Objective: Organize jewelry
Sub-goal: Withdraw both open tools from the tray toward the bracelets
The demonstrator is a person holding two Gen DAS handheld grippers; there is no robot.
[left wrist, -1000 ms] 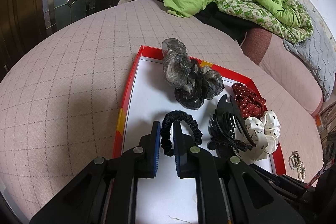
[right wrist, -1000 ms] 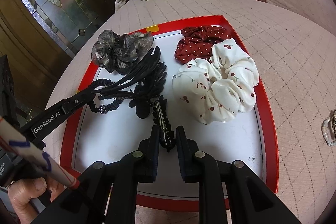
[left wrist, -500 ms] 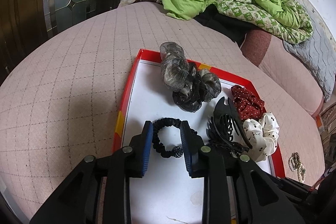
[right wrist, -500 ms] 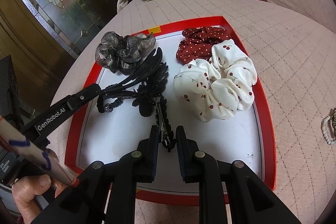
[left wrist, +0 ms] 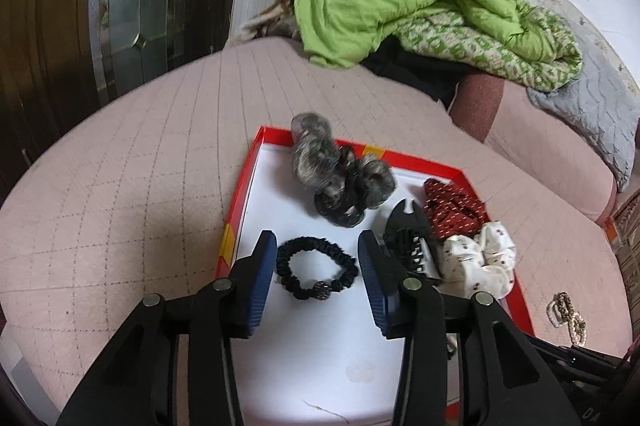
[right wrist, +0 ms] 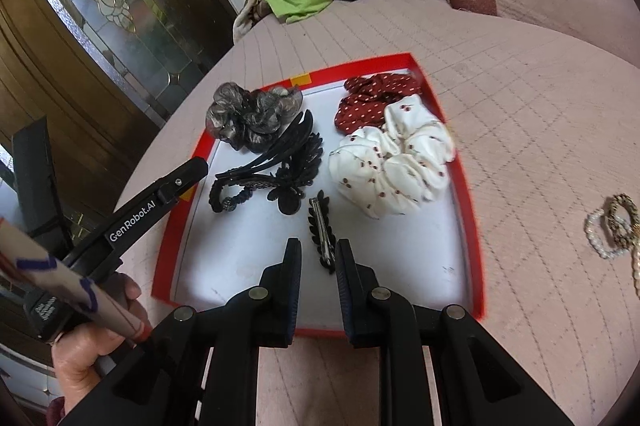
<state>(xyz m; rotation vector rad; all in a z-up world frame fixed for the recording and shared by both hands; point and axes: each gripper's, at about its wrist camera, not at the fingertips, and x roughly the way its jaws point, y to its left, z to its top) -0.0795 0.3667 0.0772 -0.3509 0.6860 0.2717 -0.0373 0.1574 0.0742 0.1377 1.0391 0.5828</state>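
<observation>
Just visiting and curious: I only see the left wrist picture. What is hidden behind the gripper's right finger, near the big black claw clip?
Observer: A small black leaf-shaped barrette, lying on the white tray floor.
Visitor: Is anything near it?
Observer: The right gripper. Its fingers flank the barrette's near end and apparently are not clamping it.
Visitor: And who holds the gripper I look along?
Observer: A bare hand, wrapped around the handle of the left gripper.
</observation>
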